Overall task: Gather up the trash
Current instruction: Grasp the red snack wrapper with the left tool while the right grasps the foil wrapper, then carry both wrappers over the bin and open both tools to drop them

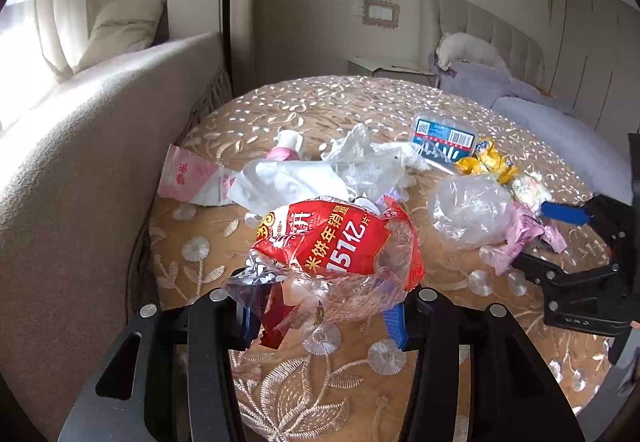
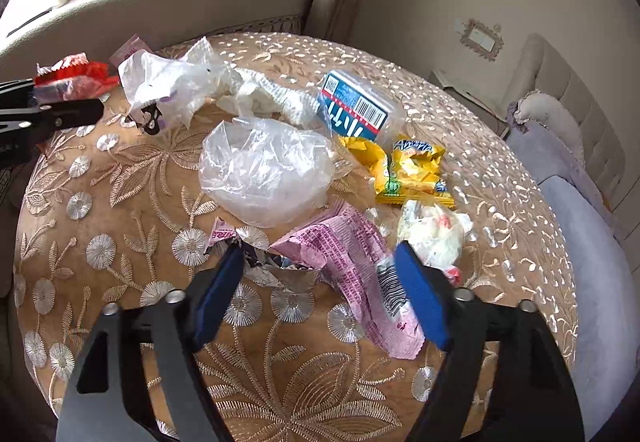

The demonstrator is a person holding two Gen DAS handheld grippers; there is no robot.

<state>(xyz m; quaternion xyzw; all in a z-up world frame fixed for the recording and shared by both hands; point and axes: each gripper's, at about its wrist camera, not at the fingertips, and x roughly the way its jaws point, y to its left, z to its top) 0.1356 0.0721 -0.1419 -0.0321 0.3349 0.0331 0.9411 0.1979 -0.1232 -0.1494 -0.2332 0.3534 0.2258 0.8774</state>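
Note:
Trash lies scattered over a round table with a gold embroidered cloth [image 2: 120,210]. My left gripper [image 1: 320,314] is shut on a crumpled red rice-cracker bag [image 1: 336,238], its blue pads pressing on both sides of it. In the right wrist view that bag [image 2: 76,78] shows at the far left beside the left gripper [image 2: 52,98]. My right gripper [image 2: 320,254] is shut on a pink foil-lined wrapper [image 2: 348,258] that lies flat on the cloth. The left wrist view shows the right gripper [image 1: 540,238] astride this pink wrapper [image 1: 520,238].
Behind the pink wrapper sit a clear plastic bag [image 2: 264,170], a blue packet [image 2: 356,106], a yellow snack wrapper [image 2: 408,170], a small white wrapper [image 2: 432,234] and white plastic bags [image 2: 168,82]. A pink bottle [image 1: 286,146] lies further back. A sofa [image 1: 80,162] and a bed [image 2: 580,222] flank the table.

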